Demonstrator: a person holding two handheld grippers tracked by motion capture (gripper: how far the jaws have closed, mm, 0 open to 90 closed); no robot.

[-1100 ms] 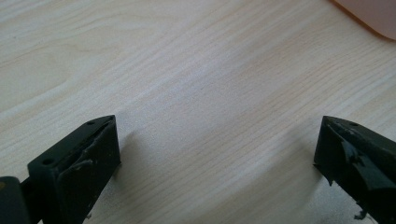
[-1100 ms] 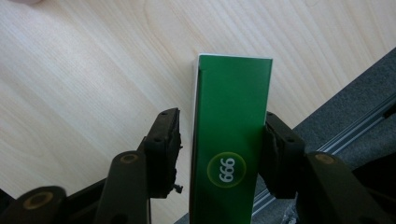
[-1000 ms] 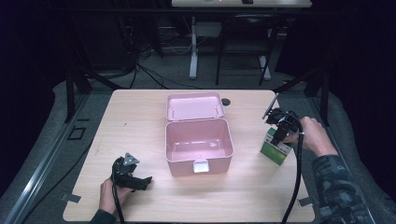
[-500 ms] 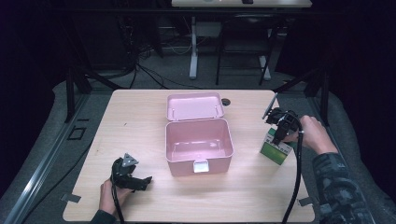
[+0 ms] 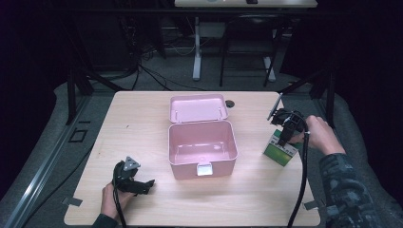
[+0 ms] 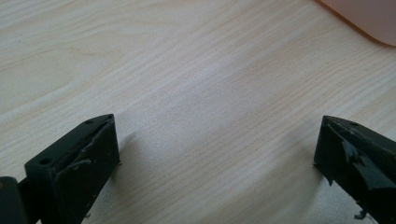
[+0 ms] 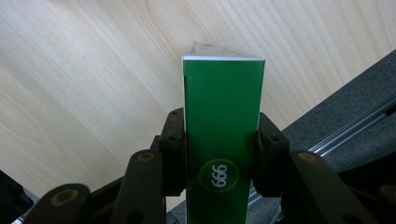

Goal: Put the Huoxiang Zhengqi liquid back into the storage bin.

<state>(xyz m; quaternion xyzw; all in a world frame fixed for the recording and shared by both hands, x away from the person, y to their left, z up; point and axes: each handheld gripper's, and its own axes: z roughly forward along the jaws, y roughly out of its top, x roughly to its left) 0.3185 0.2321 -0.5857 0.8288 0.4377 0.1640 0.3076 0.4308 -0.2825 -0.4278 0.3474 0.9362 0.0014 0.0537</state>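
A green and white carton (image 5: 279, 149) stands near the table's right edge, and my right gripper (image 5: 287, 135) is shut on it from above. In the right gripper view the green carton (image 7: 221, 135) sits clamped between both jaws, its "999" mark facing the camera. A pink box (image 5: 202, 147) with its lid (image 5: 197, 108) tipped back stands open at the table's middle, nothing visible inside. My left gripper (image 5: 142, 186) rests on the table at the front left, open. The left gripper view has the two jaws wide apart over bare wood (image 6: 215, 116).
The wooden table (image 5: 142, 123) has a small dark round hole (image 5: 230, 103) behind the box lid. A corner of the pink box (image 6: 369, 18) sits at the top right of the left gripper view. Grey floor and a metal rail (image 7: 355, 130) lie beyond the table's right edge.
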